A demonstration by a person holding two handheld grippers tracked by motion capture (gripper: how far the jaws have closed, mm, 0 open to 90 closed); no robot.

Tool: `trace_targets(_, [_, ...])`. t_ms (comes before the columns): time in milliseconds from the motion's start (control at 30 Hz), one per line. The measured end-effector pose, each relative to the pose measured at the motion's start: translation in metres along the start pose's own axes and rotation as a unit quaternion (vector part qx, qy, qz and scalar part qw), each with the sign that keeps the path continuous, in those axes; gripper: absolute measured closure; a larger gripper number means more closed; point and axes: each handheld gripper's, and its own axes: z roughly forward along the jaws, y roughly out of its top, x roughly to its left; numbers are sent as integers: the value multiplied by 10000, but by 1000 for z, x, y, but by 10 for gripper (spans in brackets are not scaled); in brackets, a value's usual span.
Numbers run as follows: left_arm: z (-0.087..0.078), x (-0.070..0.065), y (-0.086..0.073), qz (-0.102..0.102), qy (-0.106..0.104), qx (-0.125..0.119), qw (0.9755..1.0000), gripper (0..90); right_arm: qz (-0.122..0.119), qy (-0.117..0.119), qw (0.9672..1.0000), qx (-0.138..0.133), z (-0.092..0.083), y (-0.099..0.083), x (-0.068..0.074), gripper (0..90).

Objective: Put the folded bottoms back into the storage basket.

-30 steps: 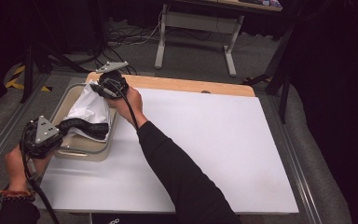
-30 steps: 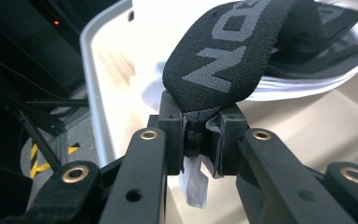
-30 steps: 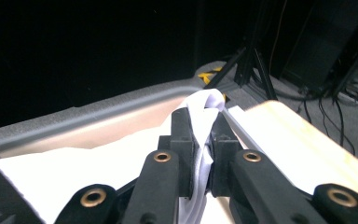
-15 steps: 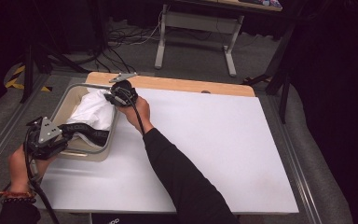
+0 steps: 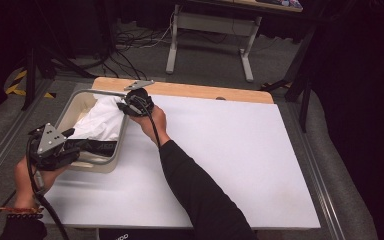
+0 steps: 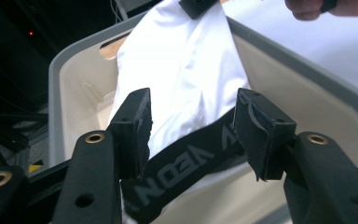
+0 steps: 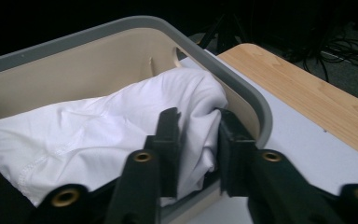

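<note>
A white garment (image 5: 102, 122) with a black lettered waistband (image 6: 191, 156) lies in a beige bin (image 5: 121, 137) at the table's left. My left gripper (image 5: 77, 145) is at the bin's near end. Its jaws have just been opening and stand wide on either side of the waistband (image 5: 97, 146) without pressing it, as the left gripper view (image 6: 193, 116) shows. My right gripper (image 5: 121, 106) is at the bin's far end. Its jaws have just been opening too, and a fold of the white cloth (image 7: 98, 130) sits loosely between them (image 7: 198, 135).
The bin's grey rim (image 7: 256, 112) rises close beside my right gripper. A white sheet (image 5: 230, 150) covers the table to the right of the bin, with a wooden strip (image 5: 205, 91) along the far edge. Desk legs and cables are on the floor beyond.
The right gripper has come down toward the bin's far rim, lowering the white cloth into the bin. Both grippers' jaws have spread apart. The left hand has stayed in place.
</note>
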Motion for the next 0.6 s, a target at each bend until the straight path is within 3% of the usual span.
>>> trace_targets(100, [7, -5, 2, -29, 0, -26, 10000, 488, 47, 15, 10000, -81, -5, -4, -2, 609])
trace_targets(267, [19, -13, 6, -15, -24, 52, 10000, 559, 5, -243, 9995, -192, -17, -8, -6, 486])
trace_targets(467, [25, -16, 10, 77, -58, 117, 9999, 676, -70, -384, 9989, -266, -36, -13, -11, 449])
trace_targets(600, [28, -15, 13, 100, -133, 199, 9997, 803, -115, -391, 9985, -372, -54, -18, -11, 425])
